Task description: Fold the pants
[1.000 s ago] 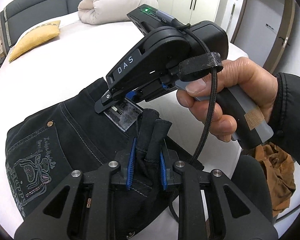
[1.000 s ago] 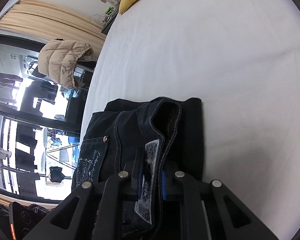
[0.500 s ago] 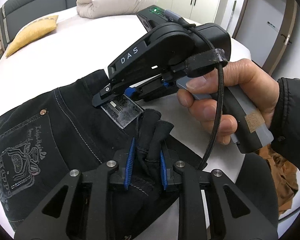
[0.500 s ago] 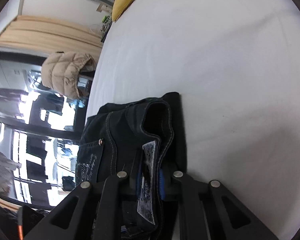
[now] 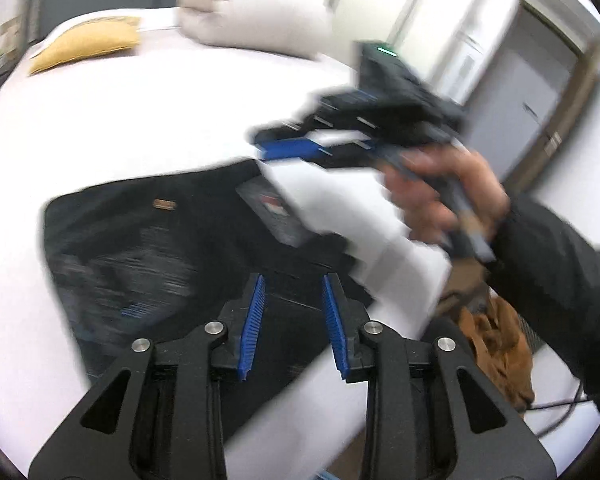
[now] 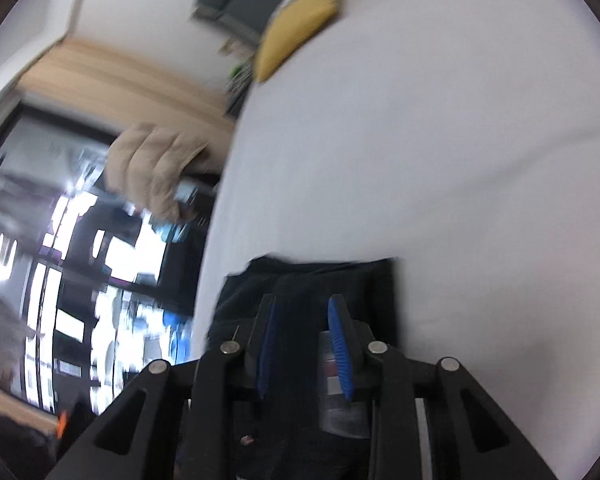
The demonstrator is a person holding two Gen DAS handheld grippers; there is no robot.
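The folded black jeans point(image 5: 148, 248) lie flat on the white bed near its front edge, with a grey waistband label point(image 5: 276, 216) facing up. My left gripper point(image 5: 294, 328) is open and empty just above the jeans' near side. My right gripper point(image 5: 284, 148) shows blurred in the left wrist view, lifted above the jeans' far right corner, its jaws apart. In the right wrist view the right gripper point(image 6: 306, 344) is open over the jeans point(image 6: 300, 280), with the label point(image 6: 336, 396) below it. Both views are motion-blurred.
A yellow pillow point(image 5: 84, 46) and a rolled beige duvet point(image 5: 256, 12) lie at the bed's far side. Brown clothing point(image 5: 496, 344) sits on the floor to the right. A beige puffer jacket point(image 6: 152, 168) hangs by the window beyond the bed's left edge.
Both grippers have let go of the jeans and opened. They have pulled up and back from the fabric, and the folded jeans now lie flat on the bed.
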